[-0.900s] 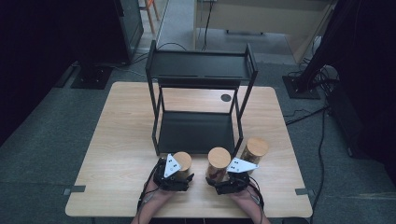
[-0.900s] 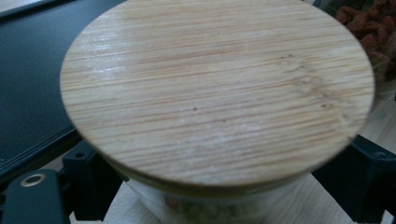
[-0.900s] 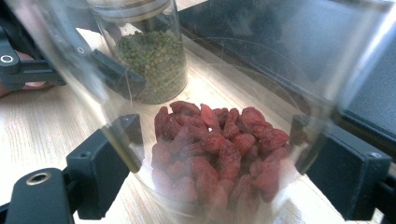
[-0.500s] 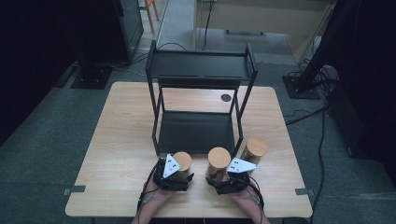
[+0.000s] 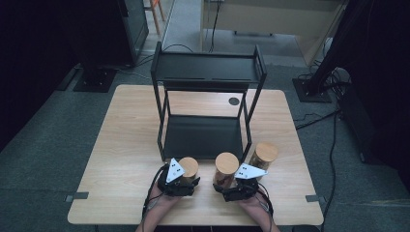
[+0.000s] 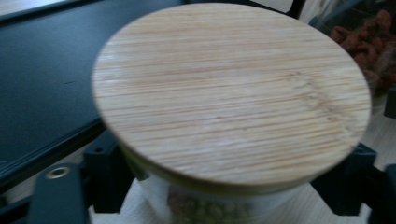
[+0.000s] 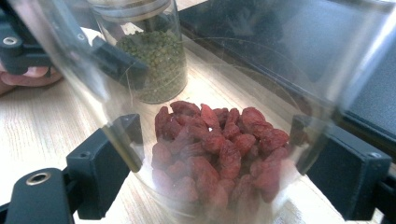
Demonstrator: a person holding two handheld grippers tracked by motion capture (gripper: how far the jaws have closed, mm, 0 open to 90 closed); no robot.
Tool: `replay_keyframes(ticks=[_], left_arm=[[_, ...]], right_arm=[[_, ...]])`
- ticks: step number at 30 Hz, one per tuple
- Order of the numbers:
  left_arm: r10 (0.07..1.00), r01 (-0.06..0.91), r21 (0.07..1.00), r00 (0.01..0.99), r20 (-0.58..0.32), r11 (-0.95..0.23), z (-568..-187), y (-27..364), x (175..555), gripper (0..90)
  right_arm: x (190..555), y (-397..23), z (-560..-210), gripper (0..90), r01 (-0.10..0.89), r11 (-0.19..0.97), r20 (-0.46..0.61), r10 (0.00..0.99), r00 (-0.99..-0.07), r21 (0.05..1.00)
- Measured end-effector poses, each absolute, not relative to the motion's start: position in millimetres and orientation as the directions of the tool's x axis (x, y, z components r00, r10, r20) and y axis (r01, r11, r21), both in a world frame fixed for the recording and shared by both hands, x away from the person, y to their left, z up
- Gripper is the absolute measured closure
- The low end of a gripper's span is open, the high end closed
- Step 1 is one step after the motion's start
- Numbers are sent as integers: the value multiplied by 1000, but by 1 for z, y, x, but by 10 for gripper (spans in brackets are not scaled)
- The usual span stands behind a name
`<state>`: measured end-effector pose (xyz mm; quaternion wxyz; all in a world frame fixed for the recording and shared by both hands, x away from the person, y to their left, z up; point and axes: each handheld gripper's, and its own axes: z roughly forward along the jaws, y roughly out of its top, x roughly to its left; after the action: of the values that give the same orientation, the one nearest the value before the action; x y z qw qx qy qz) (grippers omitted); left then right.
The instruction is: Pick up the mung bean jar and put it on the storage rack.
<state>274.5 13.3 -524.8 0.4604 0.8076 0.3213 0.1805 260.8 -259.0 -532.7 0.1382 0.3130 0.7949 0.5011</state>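
Three glass jars with bamboo lids stand at the table's near edge. My left gripper (image 5: 181, 181) is shut on the left jar (image 5: 188, 167). In the left gripper view its lid (image 6: 233, 88) is close up, with green beans below and the left gripper (image 6: 224, 191) holding the glass from both sides. My right gripper (image 5: 233, 186) is shut on the middle jar (image 5: 226, 163). That jar of red dried berries (image 7: 215, 149) sits between the black jaws of the right gripper (image 7: 215, 163). The green-bean jar (image 7: 154, 65) stands beyond it.
A third jar (image 5: 263, 153) stands just right of the right gripper. A black two-tier shelf rack (image 5: 208, 72) fills the table's middle, its lower shelf (image 5: 203, 135) directly behind the jars. The wooden table (image 5: 121, 145) has bare room on both sides.
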Motion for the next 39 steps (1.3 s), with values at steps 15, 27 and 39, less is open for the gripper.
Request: replay_keyframes(ticks=[15, 27, 39], left_arm=[[686, 370, 851, 727, -15, -373, -521, 14, 278, 250], [700, 367, 860, 714, -17, -353, -509, 19, 280, 251], [700, 363, 862, 714, -14, -353, -501, 16, 288, 251]], right_arm=[[261, -259, -533, 134, 355, 303, 93, 632, -770, 884], [261, -260, -533, 130, 354, 297, 99, 626, -774, 887], [261, -260, -533, 128, 355, 298, 99, 626, -774, 886]])
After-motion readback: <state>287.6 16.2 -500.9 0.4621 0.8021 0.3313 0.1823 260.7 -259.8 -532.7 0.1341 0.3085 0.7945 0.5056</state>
